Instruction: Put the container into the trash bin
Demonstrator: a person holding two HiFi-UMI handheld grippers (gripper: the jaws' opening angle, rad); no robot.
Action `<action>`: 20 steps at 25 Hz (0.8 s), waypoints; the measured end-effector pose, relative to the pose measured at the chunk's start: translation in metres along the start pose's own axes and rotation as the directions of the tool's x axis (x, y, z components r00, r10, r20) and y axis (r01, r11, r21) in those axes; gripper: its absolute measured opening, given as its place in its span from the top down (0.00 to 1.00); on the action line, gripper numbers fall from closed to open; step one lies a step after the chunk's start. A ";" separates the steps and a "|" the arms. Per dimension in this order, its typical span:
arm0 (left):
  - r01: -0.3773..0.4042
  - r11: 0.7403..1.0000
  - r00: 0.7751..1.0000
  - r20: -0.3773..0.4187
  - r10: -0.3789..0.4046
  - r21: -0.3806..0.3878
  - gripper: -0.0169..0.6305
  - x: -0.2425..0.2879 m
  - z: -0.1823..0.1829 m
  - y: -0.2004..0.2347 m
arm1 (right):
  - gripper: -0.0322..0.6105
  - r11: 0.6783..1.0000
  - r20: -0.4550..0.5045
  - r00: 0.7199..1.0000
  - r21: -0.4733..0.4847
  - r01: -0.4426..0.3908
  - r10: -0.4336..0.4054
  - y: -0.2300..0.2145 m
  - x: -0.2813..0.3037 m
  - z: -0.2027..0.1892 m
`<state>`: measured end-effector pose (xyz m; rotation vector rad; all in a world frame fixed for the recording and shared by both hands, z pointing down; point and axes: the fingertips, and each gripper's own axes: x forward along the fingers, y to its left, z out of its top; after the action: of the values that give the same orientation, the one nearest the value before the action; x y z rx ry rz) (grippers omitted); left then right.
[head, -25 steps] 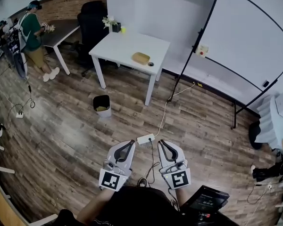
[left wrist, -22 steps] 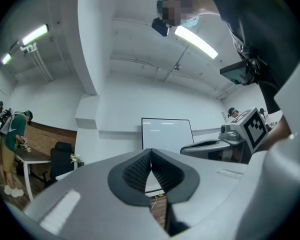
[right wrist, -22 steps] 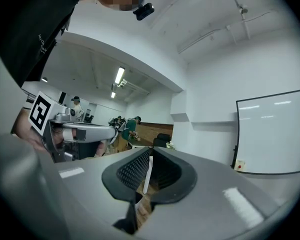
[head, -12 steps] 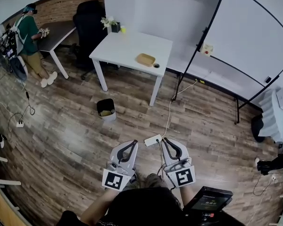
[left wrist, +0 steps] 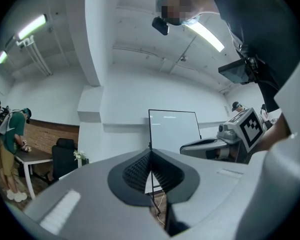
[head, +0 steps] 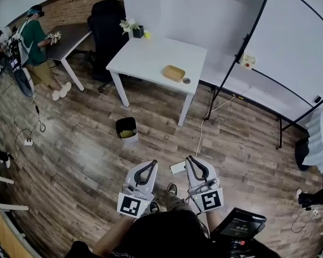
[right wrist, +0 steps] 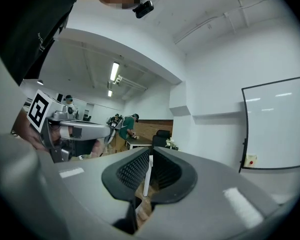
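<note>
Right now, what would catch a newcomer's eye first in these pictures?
The left gripper and right gripper sit at the bottom of the head view, both empty. Ahead, a small black trash bin stands on the wooden floor, and beyond it a tan container lies on the white table.

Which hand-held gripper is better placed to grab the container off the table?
Right, narrowly: the right hand-held gripper lines up closer with the container on the table than the left hand-held gripper; both empty.

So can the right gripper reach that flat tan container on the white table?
Probably not: the right gripper hangs well short of the white table holding the flat tan container; nothing blocks it.
</note>
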<state>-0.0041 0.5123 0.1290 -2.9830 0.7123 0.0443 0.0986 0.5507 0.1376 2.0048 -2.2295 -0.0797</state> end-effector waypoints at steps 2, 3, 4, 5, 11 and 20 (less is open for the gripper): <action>-0.008 1.000 1.000 -0.010 0.009 0.015 0.97 0.020 0.001 0.008 | 0.89 1.000 -0.001 1.000 0.012 -0.016 0.016 -0.016 0.017 -0.002; -0.015 1.000 1.000 -0.018 0.015 0.018 0.97 0.030 0.001 0.013 | 0.89 1.000 -0.003 1.000 0.013 -0.025 0.025 -0.024 0.027 -0.002; -0.021 1.000 0.999 -0.024 0.022 0.020 0.97 0.041 0.001 0.017 | 0.89 0.999 -0.002 0.999 0.014 -0.034 0.034 -0.033 0.037 -0.002; -0.027 0.999 0.999 -0.027 0.027 0.025 0.97 0.051 0.002 0.021 | 0.89 0.999 0.003 0.999 0.017 -0.043 0.043 -0.043 0.046 -0.001; -0.048 0.998 0.998 -0.041 0.049 0.031 0.97 0.091 -0.002 0.043 | 0.89 0.997 -0.011 0.997 0.015 -0.081 0.082 -0.074 0.091 -0.011; 0.015 1.000 1.000 -0.019 -0.015 -0.014 0.97 0.142 -0.022 0.143 | 0.89 1.000 -0.064 0.998 -0.003 -0.023 0.023 -0.078 0.196 -0.016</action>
<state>0.0577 0.3195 0.1351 -3.0051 0.6948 0.0202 0.1582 0.3487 0.1569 1.9506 -2.2115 -0.0167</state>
